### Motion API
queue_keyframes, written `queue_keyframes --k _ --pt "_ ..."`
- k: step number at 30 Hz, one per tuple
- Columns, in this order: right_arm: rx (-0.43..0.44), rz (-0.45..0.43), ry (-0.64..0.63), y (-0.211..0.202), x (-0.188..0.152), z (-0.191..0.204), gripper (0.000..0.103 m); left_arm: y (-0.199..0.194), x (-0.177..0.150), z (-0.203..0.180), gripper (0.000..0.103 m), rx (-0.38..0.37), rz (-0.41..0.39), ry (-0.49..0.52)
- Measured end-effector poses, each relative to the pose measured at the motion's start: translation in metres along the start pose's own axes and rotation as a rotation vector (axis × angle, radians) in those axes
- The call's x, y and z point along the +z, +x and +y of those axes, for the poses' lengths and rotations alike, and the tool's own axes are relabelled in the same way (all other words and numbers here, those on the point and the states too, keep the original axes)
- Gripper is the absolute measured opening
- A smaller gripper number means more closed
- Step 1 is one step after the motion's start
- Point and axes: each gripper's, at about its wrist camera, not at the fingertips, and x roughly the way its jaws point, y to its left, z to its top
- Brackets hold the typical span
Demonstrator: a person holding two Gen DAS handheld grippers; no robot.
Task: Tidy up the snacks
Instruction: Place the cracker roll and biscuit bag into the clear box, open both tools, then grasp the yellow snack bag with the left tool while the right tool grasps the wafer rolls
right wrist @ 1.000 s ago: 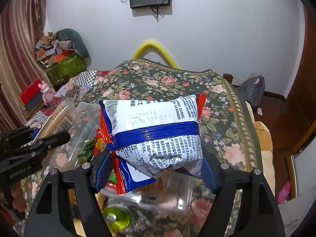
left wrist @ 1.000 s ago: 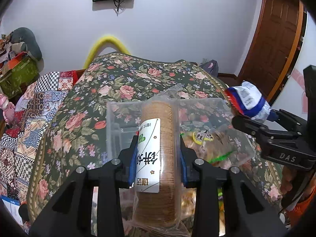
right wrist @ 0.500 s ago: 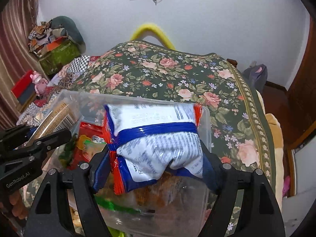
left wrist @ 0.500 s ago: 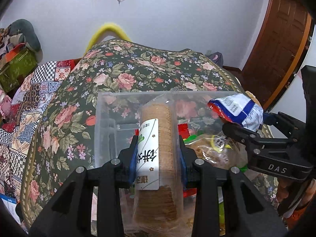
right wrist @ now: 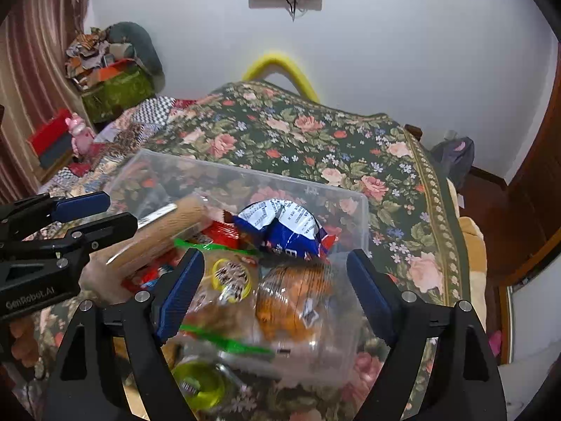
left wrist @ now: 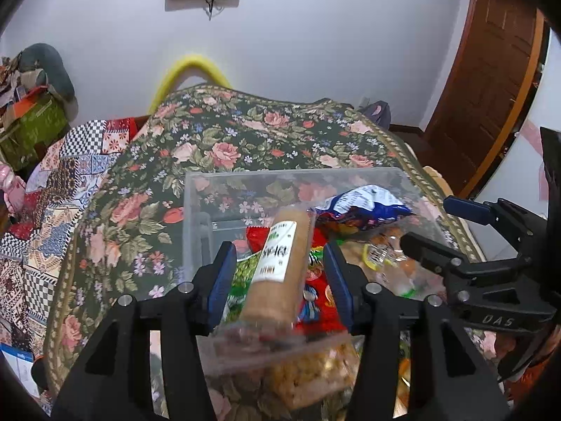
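Note:
A clear plastic bin (left wrist: 196, 210) (right wrist: 357, 210) stands on the floral cloth and holds several snacks. A tan biscuit roll (left wrist: 277, 266) (right wrist: 164, 231) lies in it, tilted, between the open fingers of my left gripper (left wrist: 277, 273) (right wrist: 101, 210) and free of them. A blue and white snack bag (left wrist: 364, 205) (right wrist: 284, 228) lies at the far right of the bin. My right gripper (right wrist: 273, 284) (left wrist: 434, 224) is open and empty just above the bin's near side.
The floral-covered table (left wrist: 245, 140) stretches beyond the bin. A green-lidded jar (right wrist: 200, 386) sits near the bin's front. A patchwork cloth (left wrist: 52, 182) hangs at the left. A wooden door (left wrist: 491, 70) is at the right.
Both grippers have opened. The biscuit roll has dropped from the left gripper into the bin, and the blue and white bag has dropped from the right gripper into the bin.

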Motion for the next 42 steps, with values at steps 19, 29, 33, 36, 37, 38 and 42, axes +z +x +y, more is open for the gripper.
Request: queue_keyframes --k 19,29,33,36,37,38,42 --pt "0.083 -0.007 0.036 -0.067 -0.08 0.01 0.082 -0.065 -0.088 0.013 0.067 -0.005 0.049 -0.042" --pt "0.108 0.061 0.078 -0.056 -0.123 0.022 0.081 -0.059 -0.145 0.01 0.067 -0.01 0.151 -0.07" --pt "0.123 0.068 0.118 -0.05 -0.131 0.022 0.077 -0.055 -0.157 0.006 0.067 -0.02 0.171 -0.058" --pt "0.145 0.091 0.133 -0.044 -0.133 0.025 0.063 -0.046 -0.165 0.004 0.067 -0.025 0.201 -0.052" --pt "0.151 0.096 0.133 -0.043 -0.134 0.026 0.062 -0.043 -0.167 0.004 0.067 -0.023 0.209 -0.05" --pt "0.156 0.102 0.132 -0.041 -0.135 0.027 0.06 -0.039 -0.171 0.004 0.067 -0.02 0.219 -0.05" --pt "0.166 0.114 0.119 -0.034 -0.137 0.03 0.048 -0.033 -0.178 0.004 0.067 0.0 0.202 -0.033"
